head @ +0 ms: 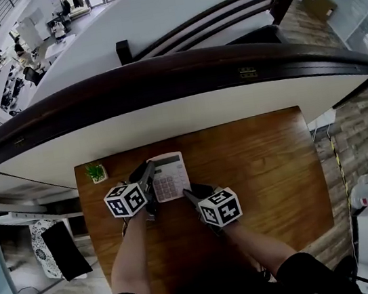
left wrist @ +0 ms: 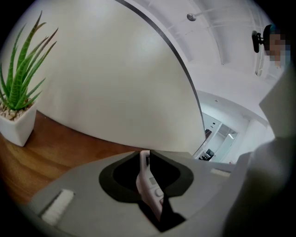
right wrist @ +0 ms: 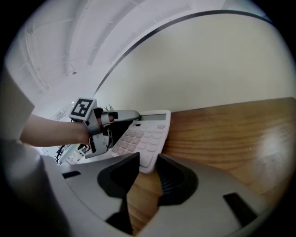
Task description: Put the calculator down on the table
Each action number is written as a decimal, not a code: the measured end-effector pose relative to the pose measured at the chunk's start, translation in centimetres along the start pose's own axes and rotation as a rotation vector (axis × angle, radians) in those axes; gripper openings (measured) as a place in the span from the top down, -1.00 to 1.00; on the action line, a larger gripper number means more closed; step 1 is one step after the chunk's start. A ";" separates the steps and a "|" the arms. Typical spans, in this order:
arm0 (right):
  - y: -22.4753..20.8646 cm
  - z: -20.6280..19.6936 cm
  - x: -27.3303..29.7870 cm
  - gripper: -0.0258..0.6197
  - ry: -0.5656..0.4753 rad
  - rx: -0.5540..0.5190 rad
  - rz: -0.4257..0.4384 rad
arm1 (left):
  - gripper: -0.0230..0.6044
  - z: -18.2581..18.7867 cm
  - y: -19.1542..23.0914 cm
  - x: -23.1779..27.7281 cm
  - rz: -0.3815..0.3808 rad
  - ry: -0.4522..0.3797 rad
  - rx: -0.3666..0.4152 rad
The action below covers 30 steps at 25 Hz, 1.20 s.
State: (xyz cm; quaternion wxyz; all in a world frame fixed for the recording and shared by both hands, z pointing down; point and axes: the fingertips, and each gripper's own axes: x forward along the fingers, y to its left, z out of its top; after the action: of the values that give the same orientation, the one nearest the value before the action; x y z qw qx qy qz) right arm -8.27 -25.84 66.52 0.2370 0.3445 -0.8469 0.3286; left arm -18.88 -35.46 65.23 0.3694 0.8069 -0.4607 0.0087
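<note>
Calculator is over the far-left part of the wooden table, in the set-down step and not yet released. The left gripper has its jaws closed part-way onto the calculator's left edge, which shows edge-on between them in the left gripper view. The body looks tilted, left side raised and right edge low near the wood; contact with the table cannot be confirmed. The right gripper has its jaws apart and holds nothing, with the calculator's near corner just beyond the tips. The next move likely calls for lowering the held edge until the body lies flat, then opening the left jaws and backing off sideways. A small potted plant stands just left of the drop spot, and a white curved wall runs close behind, so there is little room on that side.
</note>
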 end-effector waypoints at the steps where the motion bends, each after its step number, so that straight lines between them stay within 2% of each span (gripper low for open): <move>1: -0.1 -0.1 0.1 0.58 0.004 -0.003 -0.003 | 0.74 0.0 0.0 0.1 0.001 0.007 0.010; 11: 0.4 -0.7 1.0 0.58 0.037 -0.069 -0.013 | 0.71 -0.6 0.9 0.6 0.145 0.070 0.126; 22: 0.3 -1.0 1.3 0.58 0.046 -0.132 -0.044 | 0.70 -0.4 0.8 0.5 0.185 0.033 0.190; 30: 0.4 -1.0 0.8 0.58 0.024 -0.133 -0.056 | 0.53 -0.7 0.5 0.2 0.189 0.030 0.197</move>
State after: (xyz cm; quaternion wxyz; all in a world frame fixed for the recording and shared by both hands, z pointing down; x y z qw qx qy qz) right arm -8.87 -25.27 67.52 0.2787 0.3474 -0.8540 0.2690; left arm -18.94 -35.33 66.12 0.2927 0.7922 -0.5259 0.1006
